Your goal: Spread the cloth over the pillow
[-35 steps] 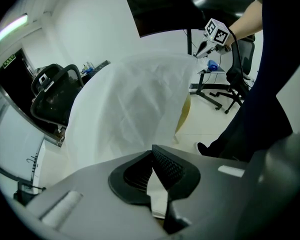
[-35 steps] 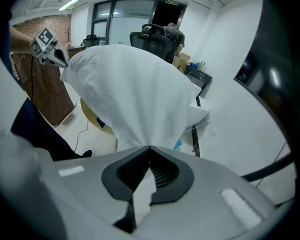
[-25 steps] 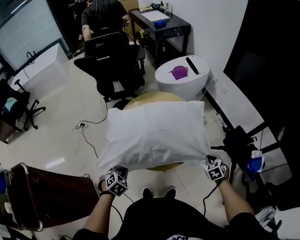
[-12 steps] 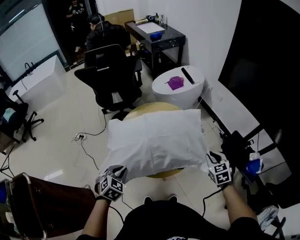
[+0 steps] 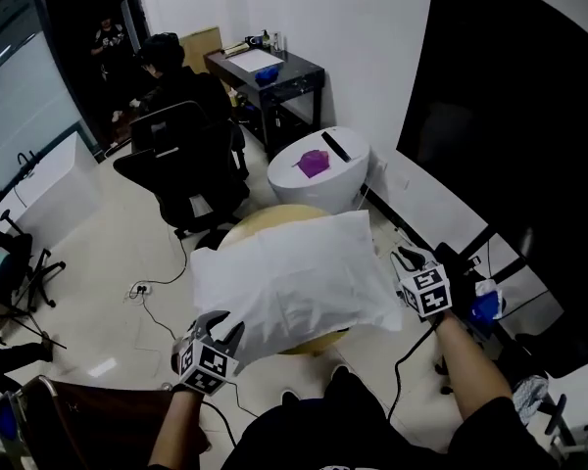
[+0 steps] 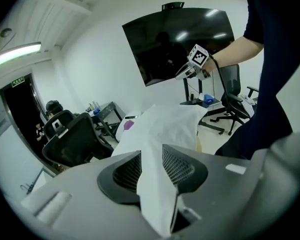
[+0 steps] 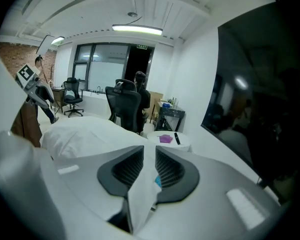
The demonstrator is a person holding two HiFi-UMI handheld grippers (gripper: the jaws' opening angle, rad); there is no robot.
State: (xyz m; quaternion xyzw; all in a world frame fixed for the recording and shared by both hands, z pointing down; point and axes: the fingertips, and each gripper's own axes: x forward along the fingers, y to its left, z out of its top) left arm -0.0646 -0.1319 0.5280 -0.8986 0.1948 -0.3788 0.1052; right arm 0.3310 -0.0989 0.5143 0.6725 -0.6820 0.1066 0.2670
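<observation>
Have just been opening the jaws of the left tongs point(image 5: 220, 327), at 7 o'clock of the load, and the right tongs point(image 5: 405, 258), at 3 o'clock. Stand apart now, each pair with a fold of the white cloth point(image 5: 294, 282) lying loose between, not pinched. Drapes the pillow, hidden beneath as a swell, on a round yellow bench point(image 5: 260, 221).

Could catch a fold on a pad when drawing back toward 6 o'clock and drag the cover askew. Could tip the bundle off so narrow a top.

Farther, at 12 o'clock: a white round stand point(image 5: 314, 200) bearing a purple thing point(image 5: 314, 163). At 10 o'clock: a black office chair point(image 5: 181, 160). Underfoot: pale glossy floor point(image 5: 98, 253).
</observation>
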